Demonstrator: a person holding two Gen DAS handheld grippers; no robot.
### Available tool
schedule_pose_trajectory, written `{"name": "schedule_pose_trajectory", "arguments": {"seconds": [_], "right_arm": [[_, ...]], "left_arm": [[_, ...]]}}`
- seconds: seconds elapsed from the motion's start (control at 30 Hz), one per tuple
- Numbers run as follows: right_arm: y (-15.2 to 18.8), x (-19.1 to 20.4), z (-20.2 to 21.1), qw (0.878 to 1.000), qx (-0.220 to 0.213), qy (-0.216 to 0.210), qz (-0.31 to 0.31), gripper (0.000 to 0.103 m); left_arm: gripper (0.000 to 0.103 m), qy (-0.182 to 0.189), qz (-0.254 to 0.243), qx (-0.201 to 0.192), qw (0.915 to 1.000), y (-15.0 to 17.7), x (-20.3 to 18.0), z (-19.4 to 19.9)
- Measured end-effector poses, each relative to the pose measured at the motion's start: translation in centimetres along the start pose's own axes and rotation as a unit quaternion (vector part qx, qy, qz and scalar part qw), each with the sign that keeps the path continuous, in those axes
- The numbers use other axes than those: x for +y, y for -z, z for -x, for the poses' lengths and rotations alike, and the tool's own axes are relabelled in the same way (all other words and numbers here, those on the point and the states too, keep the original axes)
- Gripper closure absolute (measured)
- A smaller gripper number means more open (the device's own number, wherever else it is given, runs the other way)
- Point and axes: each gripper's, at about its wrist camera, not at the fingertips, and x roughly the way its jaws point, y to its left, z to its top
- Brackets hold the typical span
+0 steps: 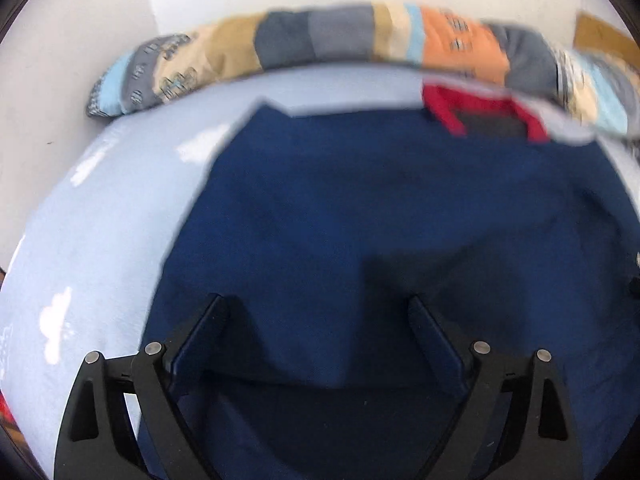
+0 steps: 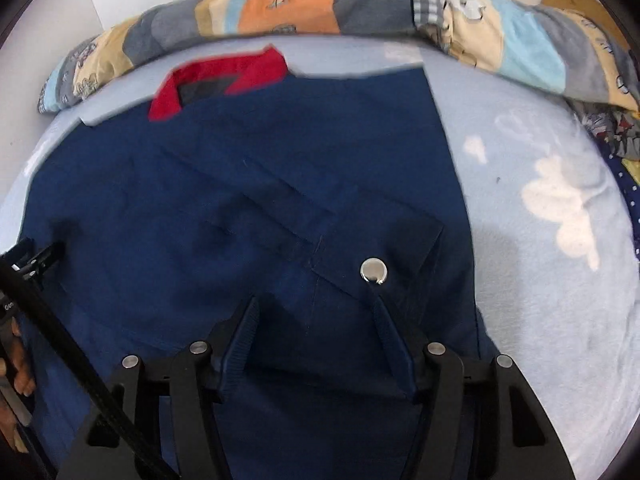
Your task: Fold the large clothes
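- Navy jacket (image 1: 360, 200) fills frame centre, lying beneath left gripper (image 1: 316, 304), its jaws spread, empty.
- Right gripper (image 2: 316, 304), jaws apart, nothing pinched, hovers just below jacket's snap button (image 2: 374, 271).

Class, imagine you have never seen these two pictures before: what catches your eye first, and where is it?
A large navy garment lies spread across the pale blue cloud-print bedsheet and fills the middle of both views. Its red collar stands out at the far edge, just below the patchwork quilt rolled along the wall. A shiny metal snap glints on a flap just ahead of the right gripper, whose jaws stand apart.
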Motion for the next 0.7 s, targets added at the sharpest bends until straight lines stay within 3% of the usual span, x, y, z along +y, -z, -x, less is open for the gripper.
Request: {"name": "schedule_pose_trajectory", "arguments": {"seconds": [0.13,0.2,0.3,0.4,0.5,0.7], "right_arm": [[-1.6,1.2,2.9,0.998,-0.061,-0.026,0.007,0.038],[-2.7,1.4,2.8,0.997,-0.071,-0.036,0.0,0.038],[-3.6,1.3,0.8,0.998,-0.053,-0.015,0.003,0.036],[-3.5,0.3,-3.2,1.0,0.005,-0.001,-0.011,0.034],[-3.3,0.1,-3.6,1.0,0.0,-0.001,-0.007,0.032],[-3.0,1.0,-0.3,1.0,-0.022,-0.008,0.001,0.032]], "left_arm": [[0.011,-0.006,0.0,-0.023,0.9997,-3.2,1.1,0.4],[0.011,-0.018,0.005,-0.025,0.9995,-4.9,1.6,-0.5],[0.01,-0.029,-0.004,0.015,0.9995,-6.0,1.9,-3.8],[0.0,-0.032,0.002,0.025,0.9992,-5.8,2.1,-5.9],[0.0,-0.025,0.026,0.019,0.9992,-5.5,2.5,-6.0],[0.0,-0.022,0.03,0.003,0.9993,-3.7,2.1,-2.0]]}}
